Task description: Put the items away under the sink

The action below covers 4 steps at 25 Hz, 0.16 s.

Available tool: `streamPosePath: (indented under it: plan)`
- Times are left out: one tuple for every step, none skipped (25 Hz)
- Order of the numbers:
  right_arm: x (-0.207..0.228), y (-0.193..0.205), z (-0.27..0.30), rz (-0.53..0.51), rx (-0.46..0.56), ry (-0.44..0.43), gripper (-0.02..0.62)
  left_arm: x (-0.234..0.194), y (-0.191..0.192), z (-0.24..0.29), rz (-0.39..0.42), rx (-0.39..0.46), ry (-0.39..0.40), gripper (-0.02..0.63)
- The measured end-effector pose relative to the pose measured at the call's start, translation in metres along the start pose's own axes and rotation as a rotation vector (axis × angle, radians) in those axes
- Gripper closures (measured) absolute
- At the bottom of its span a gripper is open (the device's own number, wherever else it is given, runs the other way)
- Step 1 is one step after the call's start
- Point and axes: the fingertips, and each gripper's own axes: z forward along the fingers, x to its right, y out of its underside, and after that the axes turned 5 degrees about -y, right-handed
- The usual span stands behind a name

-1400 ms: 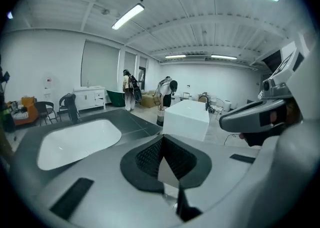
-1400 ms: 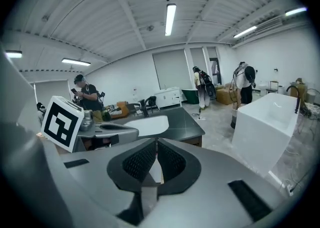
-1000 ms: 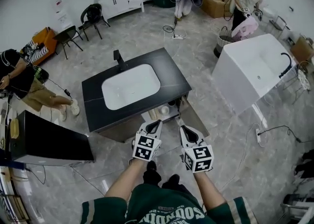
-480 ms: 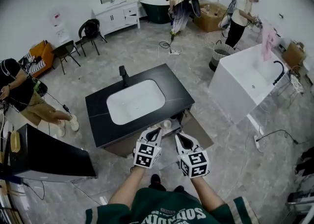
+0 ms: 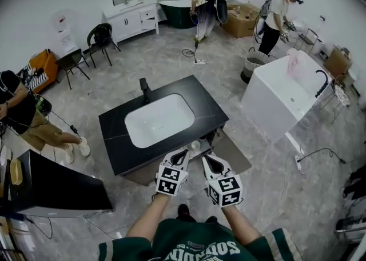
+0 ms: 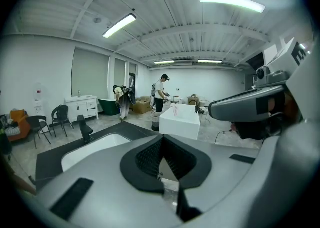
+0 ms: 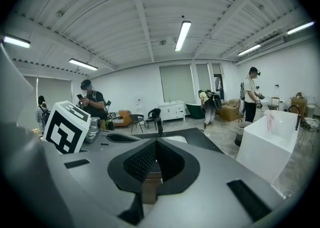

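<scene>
**Inspector A:** What state are the tools in?

**Inspector B:** We find the left tool [image 5: 181,156] and the right tool [image 5: 206,160] each with jaws pressed together and nothing between them. They have ribbed black pads and smooth grey shells.

**Inspector A:** And the task's things?

**Inspector B:** The cabinet under the sink is open just ahead of both tips. Its brown door [image 5: 233,152] is swung out beyond the right tool. We note a round white item [image 5: 195,145] inside, but we cannot tell what it is.

**Inspector A:** Surroundings?

**Inspector B:** Above the opening is a matte black desk [image 5: 114,134] with a rounded white basin [image 5: 159,120] and an angular black tap [image 5: 145,89]. A white block tub [image 5: 280,97] stands well right of the right tool. A black box [image 5: 57,183] stands left of the left tool. The floor [image 5: 269,180] is grey veined tile.
</scene>
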Motion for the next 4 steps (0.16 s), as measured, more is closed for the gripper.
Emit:
streamPosePath:
  plan:
    - [-0.0008,0.0003,0.0031,-0.002,0.0,-0.001,0.554,-0.0026,0.0014,0.0004,-0.004,-0.001,0.003,0.596]
    - [-0.0012,0.0009,0.0065,-0.003,0.0,-0.001,0.554,-0.0053,0.003,0.0014,-0.008,-0.002,0.006,0.595]
    - [-0.0014,0.0017,0.0098,-0.004,0.0,0.0,0.554,-0.0079,0.0051,0.0027,-0.012,-0.003,0.01,0.596]
    - [-0.0016,0.0027,0.0131,-0.005,-0.001,0.0,0.554,-0.0104,0.0072,0.0041,-0.015,-0.005,0.013,0.595]
